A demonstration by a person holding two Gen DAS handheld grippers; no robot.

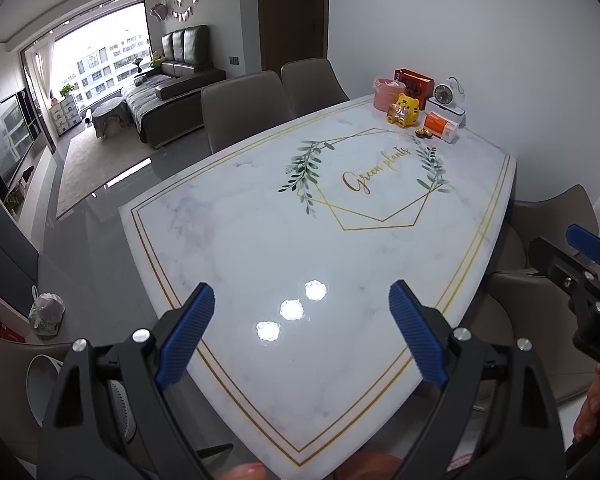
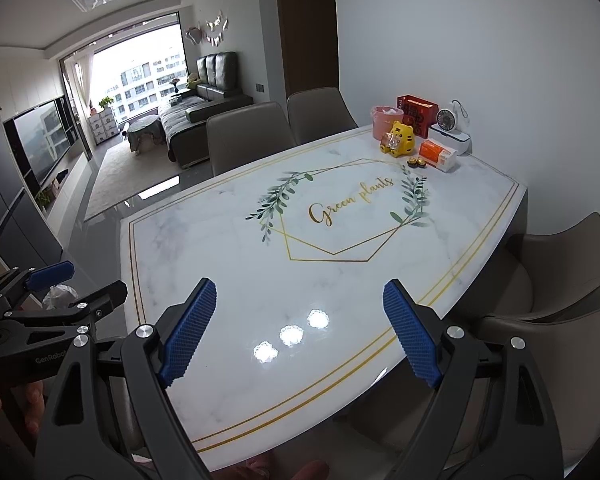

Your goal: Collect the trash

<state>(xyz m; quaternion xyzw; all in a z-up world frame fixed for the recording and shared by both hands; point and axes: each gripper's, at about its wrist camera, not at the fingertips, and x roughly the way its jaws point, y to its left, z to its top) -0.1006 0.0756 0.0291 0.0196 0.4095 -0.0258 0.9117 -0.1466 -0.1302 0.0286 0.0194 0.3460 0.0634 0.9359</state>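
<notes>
your left tool (image 1: 301, 300) and right tool (image 2: 300, 298) both hang spread wide, gripping nothing, over the near end of the desk (image 2: 228, 264); a bagged trash bin (image 1: 47, 314) stands on the floor left of the desk.

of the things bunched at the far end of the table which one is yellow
The tiger-shaped figure, standing in front of the pink tub; the others are pink, red, white or orange.

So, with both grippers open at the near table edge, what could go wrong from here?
1. No obvious trash shows on the table; keepsakes at the far corner, such as the yellow tiger figurine, could get grabbed by mistake.
2. Reaching for the gold-wrapped chocolates might knock the small white fan over.
3. The lined bin sits on the floor, apart from the table, so carried items could drop.
</notes>
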